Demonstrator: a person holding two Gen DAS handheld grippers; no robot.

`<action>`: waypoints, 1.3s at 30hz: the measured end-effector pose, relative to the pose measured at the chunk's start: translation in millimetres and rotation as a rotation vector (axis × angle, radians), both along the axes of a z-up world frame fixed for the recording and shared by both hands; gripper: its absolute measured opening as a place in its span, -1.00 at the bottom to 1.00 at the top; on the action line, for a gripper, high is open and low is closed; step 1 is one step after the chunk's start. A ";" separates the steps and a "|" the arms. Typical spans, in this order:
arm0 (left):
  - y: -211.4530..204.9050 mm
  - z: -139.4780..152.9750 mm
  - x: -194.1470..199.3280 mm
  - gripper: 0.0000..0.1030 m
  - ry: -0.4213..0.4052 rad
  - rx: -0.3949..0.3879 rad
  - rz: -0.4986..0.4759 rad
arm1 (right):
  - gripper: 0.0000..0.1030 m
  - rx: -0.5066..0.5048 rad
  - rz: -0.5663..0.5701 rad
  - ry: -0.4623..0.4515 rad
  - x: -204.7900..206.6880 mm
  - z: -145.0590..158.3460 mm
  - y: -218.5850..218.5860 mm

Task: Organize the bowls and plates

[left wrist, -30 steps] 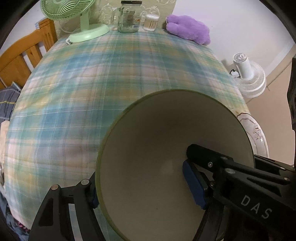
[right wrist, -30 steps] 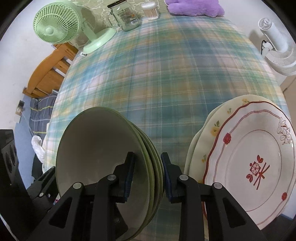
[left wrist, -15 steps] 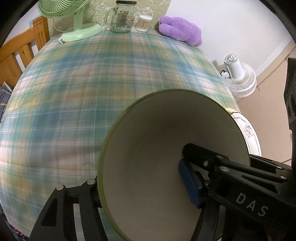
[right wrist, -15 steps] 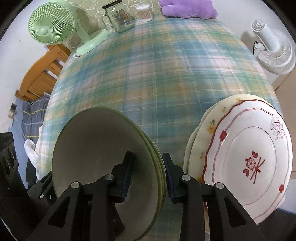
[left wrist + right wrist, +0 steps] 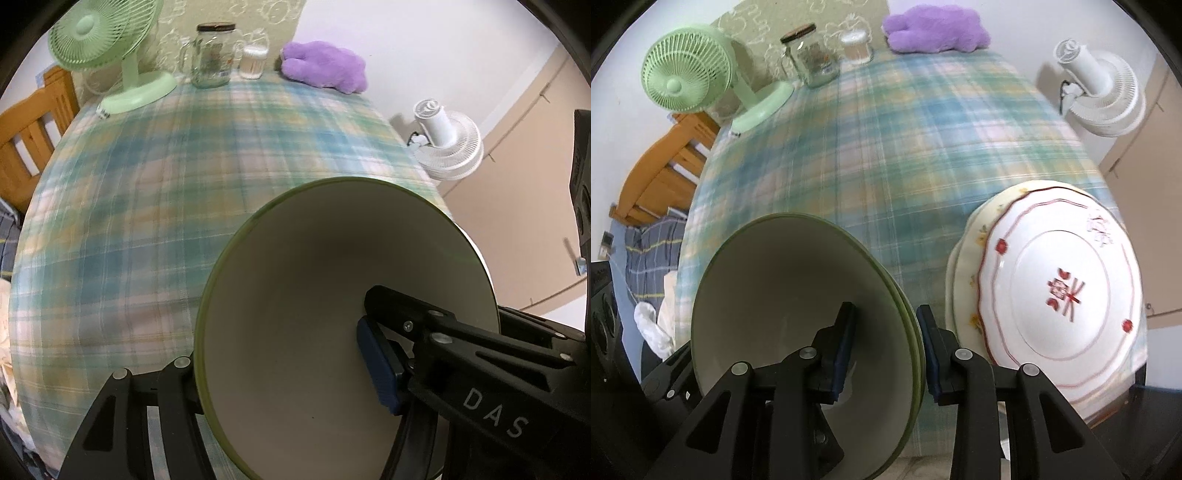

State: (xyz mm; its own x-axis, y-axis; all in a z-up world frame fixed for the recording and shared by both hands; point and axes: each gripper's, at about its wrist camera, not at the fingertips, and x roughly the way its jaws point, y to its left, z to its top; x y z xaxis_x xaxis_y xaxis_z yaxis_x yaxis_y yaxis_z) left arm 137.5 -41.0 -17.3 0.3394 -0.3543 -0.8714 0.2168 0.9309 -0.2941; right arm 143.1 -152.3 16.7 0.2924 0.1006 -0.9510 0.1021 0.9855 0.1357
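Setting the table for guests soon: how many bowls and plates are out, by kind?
Green-rimmed bowls: 3, nested, counted by rim edges
Patterned plates: at least 2, stacked
Total: 5

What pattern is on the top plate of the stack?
The top plate is white with a red scalloped line, red dots and a red centre motif; clearest in the right wrist view.

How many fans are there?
2. A green fan stands on the table's far left corner beside the jar; a white fan is off the table's right side.
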 end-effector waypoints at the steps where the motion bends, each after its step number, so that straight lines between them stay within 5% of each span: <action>1: -2.0 3.3 -1.4 0.29 -0.005 0.001 -0.008 | -0.28 0.000 -0.007 -0.003 -2.4 2.2 -1.3; 23: -82.8 34.1 -7.1 0.29 -0.065 0.033 0.076 | -0.28 0.027 0.064 -0.068 -9.3 35.6 -73.7; 39: -142.1 24.6 -3.1 0.29 -0.038 0.037 0.121 | -0.28 0.037 0.106 -0.042 0.8 31.7 -136.5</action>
